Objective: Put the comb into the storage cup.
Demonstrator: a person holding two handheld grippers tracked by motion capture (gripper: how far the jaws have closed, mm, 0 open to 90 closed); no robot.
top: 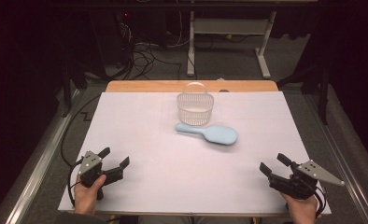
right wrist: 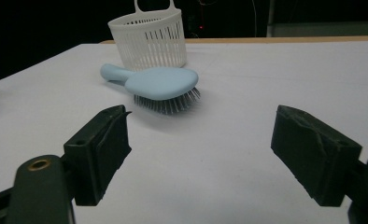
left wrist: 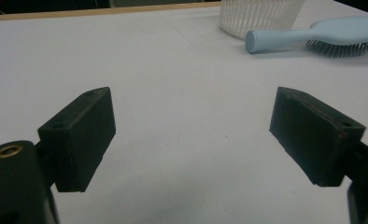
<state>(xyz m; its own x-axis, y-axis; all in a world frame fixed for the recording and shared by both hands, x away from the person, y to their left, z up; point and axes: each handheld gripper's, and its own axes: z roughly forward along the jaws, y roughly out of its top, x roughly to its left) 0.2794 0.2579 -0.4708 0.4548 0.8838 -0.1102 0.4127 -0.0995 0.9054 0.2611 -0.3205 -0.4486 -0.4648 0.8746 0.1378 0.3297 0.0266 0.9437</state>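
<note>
At 7 o'clock and 5 o'clock, near the front edge of the white-covered counter (top: 140,186), the left hand-held gripper (top: 115,157) and right hand-held gripper (top: 274,163) rested with jaws apart, holding nothing. Bare surface lay between them. Toward 12 o'clock lay the blue hairbrush (top: 209,133), bristles down, just before the white basket (top: 195,108). Beyond the far edge: dark floor, cables, a desk frame (top: 229,35).

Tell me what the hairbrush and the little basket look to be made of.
Hairbrush: likely plastic, smooth matte pale blue back and handle, with thin dark bristles underneath. Basket: probably moulded white plastic, going by its thin vertical slats and one-piece loop handle.
</note>
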